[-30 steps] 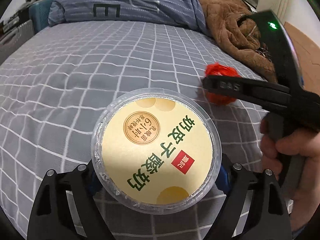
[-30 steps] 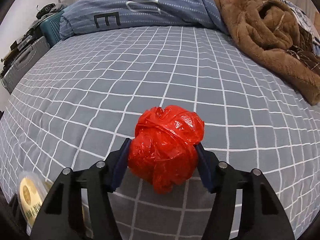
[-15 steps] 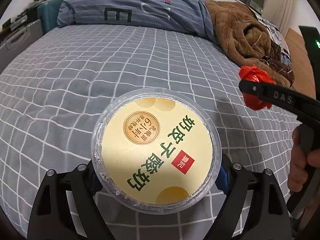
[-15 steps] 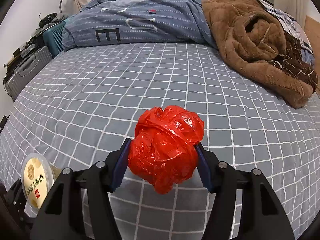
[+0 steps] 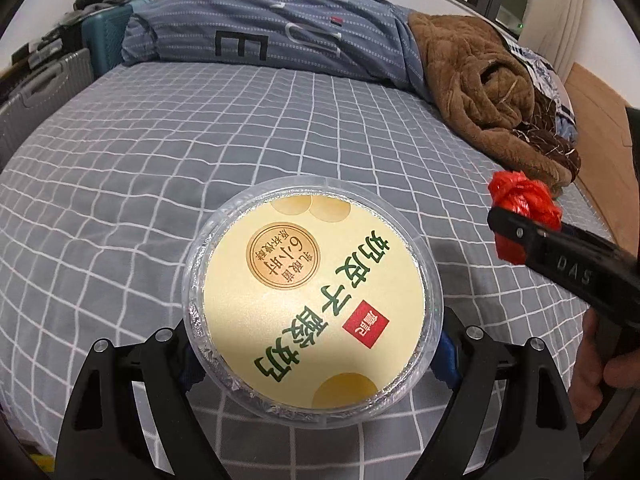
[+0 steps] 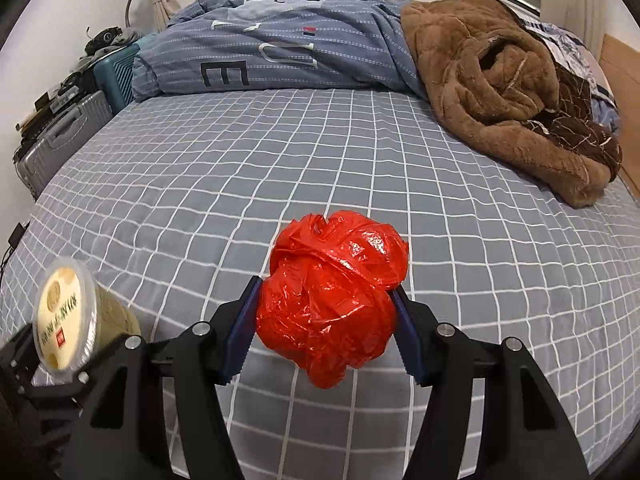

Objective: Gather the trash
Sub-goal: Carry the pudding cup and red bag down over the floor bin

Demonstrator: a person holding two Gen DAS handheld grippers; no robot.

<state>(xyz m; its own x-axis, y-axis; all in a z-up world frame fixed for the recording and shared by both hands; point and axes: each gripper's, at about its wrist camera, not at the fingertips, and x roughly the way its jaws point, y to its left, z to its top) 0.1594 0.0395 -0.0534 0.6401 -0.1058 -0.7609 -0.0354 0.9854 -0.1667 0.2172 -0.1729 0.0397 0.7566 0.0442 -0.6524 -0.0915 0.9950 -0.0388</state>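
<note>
My left gripper [image 5: 314,344] is shut on a round yogurt cup [image 5: 314,296] with a yellow printed lid, held above the bed. The cup also shows at the lower left of the right wrist view [image 6: 66,316]. My right gripper [image 6: 324,328] is shut on a crumpled red plastic bag [image 6: 332,292], lifted off the bed. In the left wrist view the red bag [image 5: 524,208] and the right gripper's black body [image 5: 572,272] show at the right edge, with a hand on the handle.
The bed [image 6: 280,168] has a grey sheet with a white grid. A blue striped duvet [image 6: 288,52] and a brown fleece blanket [image 6: 504,88] lie at its far side. Suitcases [image 6: 64,136] stand beyond the left edge.
Both grippers have risen and pulled back from the bed, each keeping its hold. More of the room shows. The yogurt cup appears larger in the right wrist view.
</note>
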